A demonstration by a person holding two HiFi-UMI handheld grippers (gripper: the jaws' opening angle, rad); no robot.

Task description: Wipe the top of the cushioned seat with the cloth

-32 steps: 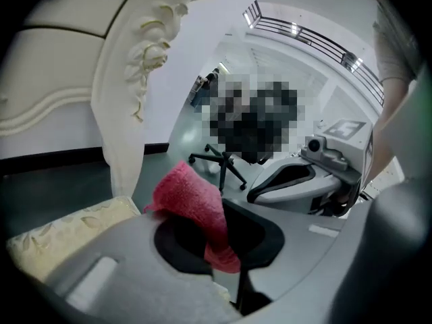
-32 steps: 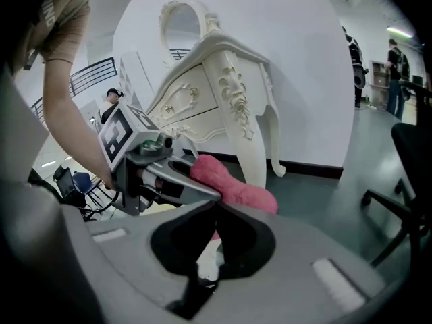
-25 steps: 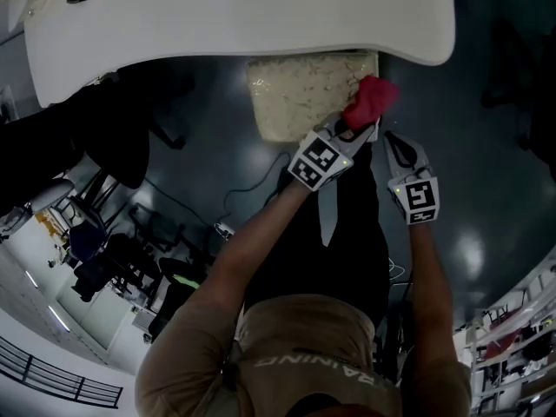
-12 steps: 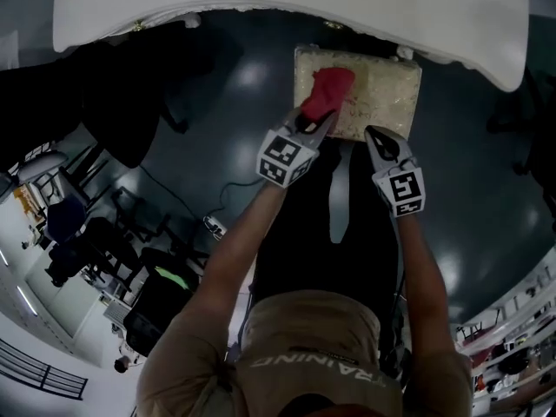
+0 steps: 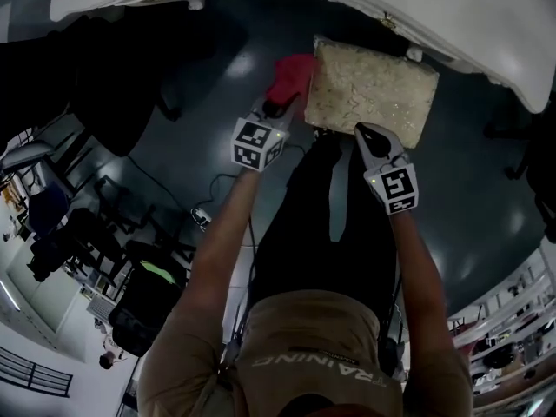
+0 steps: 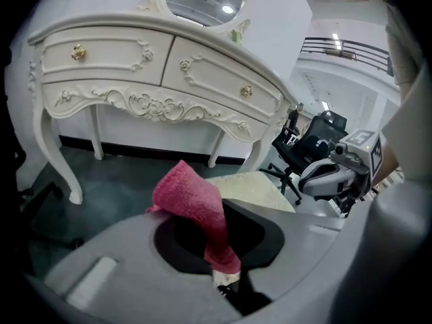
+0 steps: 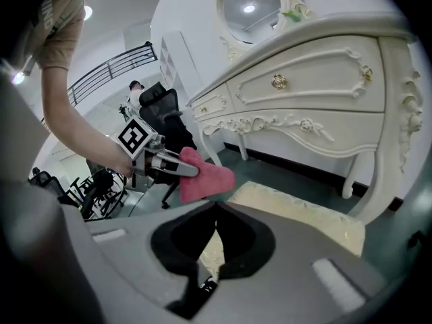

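Red cloth point(image 5: 291, 75) pinched lengthwise in left tongs point(image 5: 275, 109), just beside cushioned seat point(image 5: 373, 94) (right tongs point(image 5: 365, 132) pressed together, empty).

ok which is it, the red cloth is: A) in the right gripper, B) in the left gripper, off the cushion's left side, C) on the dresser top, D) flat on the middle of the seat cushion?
B: the left gripper is shut on the cloth, which the head view shows left of the cushioned seat, not on its top.
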